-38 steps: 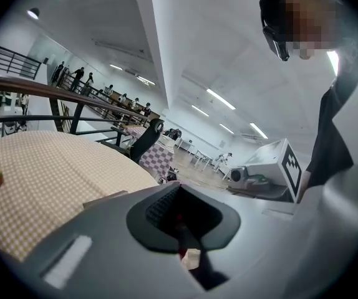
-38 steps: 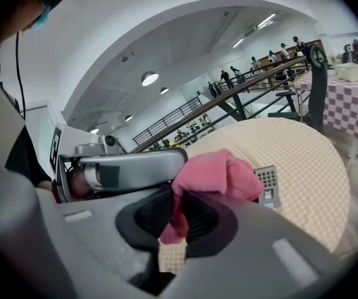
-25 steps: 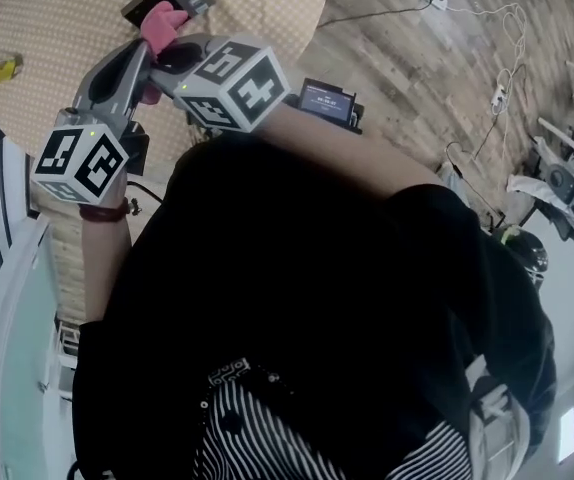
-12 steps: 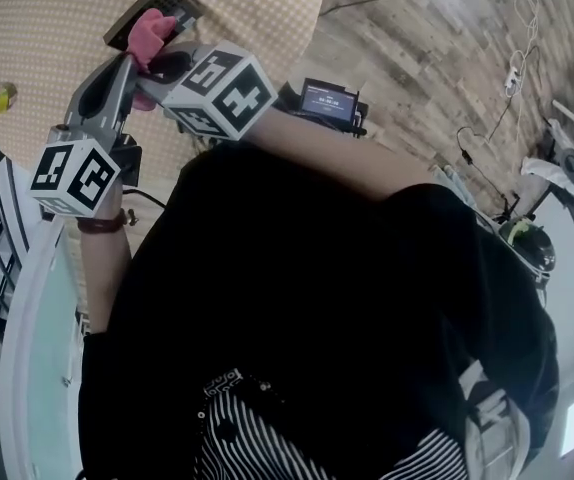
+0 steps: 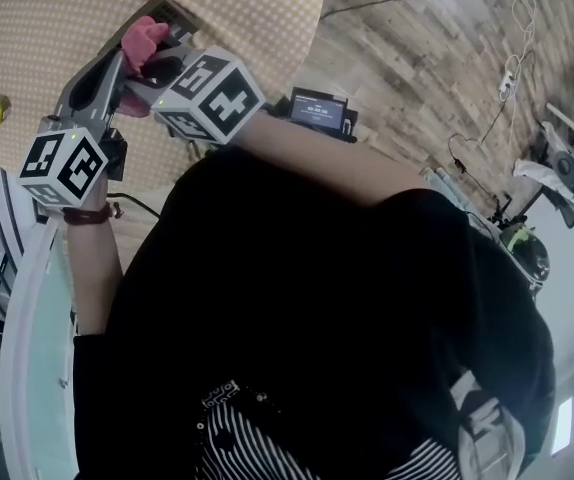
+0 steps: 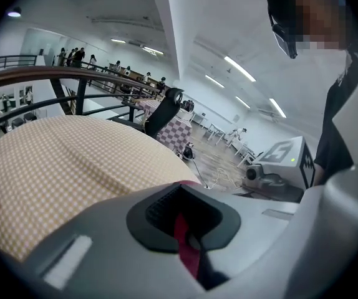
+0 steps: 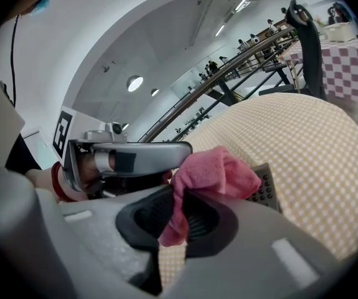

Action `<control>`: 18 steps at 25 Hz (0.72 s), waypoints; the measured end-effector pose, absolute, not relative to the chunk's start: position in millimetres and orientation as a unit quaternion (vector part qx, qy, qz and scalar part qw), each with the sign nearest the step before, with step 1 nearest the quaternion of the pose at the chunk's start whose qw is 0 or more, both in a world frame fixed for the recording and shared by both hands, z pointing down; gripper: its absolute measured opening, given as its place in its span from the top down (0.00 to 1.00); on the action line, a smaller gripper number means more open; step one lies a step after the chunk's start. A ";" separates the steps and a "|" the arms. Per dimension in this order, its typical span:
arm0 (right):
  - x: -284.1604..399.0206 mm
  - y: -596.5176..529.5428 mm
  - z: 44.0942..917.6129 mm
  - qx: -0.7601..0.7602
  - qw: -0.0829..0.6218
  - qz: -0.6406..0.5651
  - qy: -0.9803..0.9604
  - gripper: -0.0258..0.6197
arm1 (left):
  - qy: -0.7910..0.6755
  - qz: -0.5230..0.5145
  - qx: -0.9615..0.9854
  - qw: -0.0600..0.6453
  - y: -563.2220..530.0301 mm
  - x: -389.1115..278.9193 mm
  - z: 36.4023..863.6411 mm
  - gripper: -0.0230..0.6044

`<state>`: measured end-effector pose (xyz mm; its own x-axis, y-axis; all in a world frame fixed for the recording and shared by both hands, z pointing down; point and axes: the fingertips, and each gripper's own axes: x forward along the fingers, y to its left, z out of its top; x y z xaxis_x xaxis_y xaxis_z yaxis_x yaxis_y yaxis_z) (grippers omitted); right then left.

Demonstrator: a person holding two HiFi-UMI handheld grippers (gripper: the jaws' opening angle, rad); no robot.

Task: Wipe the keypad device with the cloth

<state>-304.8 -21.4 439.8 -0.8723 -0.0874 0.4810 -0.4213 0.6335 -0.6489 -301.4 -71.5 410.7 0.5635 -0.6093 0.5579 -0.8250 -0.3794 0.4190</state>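
Both grippers are now sitting further left and higher in the head view than a moment ago, hiding more of the keypad device [image 7: 266,190]; wiping seems about to start. The right gripper [image 7: 179,220] is pinching the pink cloth [image 7: 219,170], fingers closed, and the left gripper [image 6: 188,229] is also clamping a strip of it. The device is lying keys-up on the checked bench [image 5: 247,8] just beyond the cloth, with its long axis slanting away to the right.

Head view looks steeply down; both gripper views skim low and close — all three share the checkered desk [image 5: 247,8].
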 end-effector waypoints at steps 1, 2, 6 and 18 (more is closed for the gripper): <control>-304.1 -25.4 440.8 0.144 0.210 0.403 -0.879 0.89 | -0.440 0.163 0.814 0.341 -78.5 -303.0 412.7 0.96; -303.9 -29.6 442.2 0.143 0.211 0.402 -0.879 0.89 | -0.442 0.169 0.813 0.339 -85.8 -305.1 415.3 0.96; -306.1 -24.0 454.6 0.136 0.218 0.403 -0.878 0.89 | -0.440 0.211 0.810 0.327 -96.4 -314.3 433.7 0.96; -316.5 3.5 506.0 0.124 0.265 0.415 -0.862 0.89 | -0.378 0.368 0.782 0.333 -93.1 -317.3 504.3 0.96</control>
